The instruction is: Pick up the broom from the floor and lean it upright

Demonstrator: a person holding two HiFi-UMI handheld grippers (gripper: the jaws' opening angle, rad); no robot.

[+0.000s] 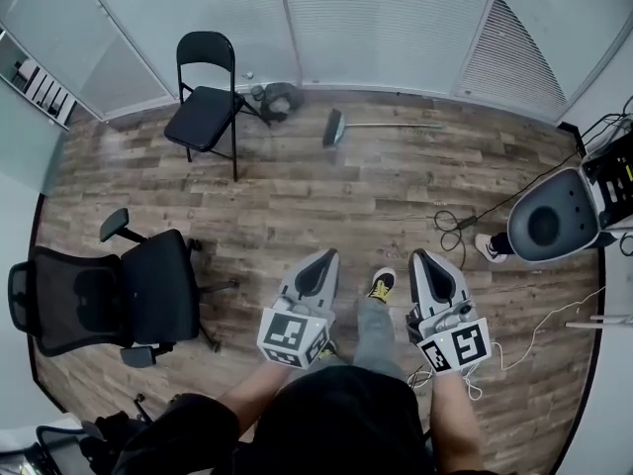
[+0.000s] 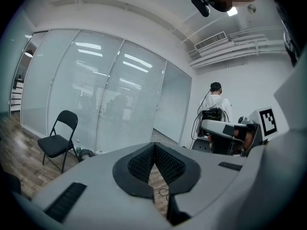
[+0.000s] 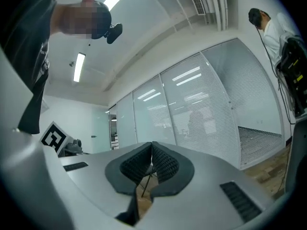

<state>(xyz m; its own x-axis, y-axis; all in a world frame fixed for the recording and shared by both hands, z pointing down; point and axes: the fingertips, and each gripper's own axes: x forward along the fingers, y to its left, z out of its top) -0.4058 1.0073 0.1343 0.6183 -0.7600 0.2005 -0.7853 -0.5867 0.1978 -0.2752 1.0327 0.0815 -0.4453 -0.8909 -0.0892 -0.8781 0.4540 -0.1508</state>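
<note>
While the broom [image 1: 381,125] lies on the far floor beside the glass wall [image 1: 396,28], both grippers are clenched on nothing.
The left gripper [image 1: 322,260] and right gripper [image 1: 427,260] hang by the person's feet, well apart from the broom, whose head points left toward the folding chair [image 1: 206,107]. Likely trouble: a foot catching the loose cable [image 1: 450,228] at right, closed jaws knocking the thin, flat-lying handle away, or the broom sliding down the smooth wall once leaned.
</note>
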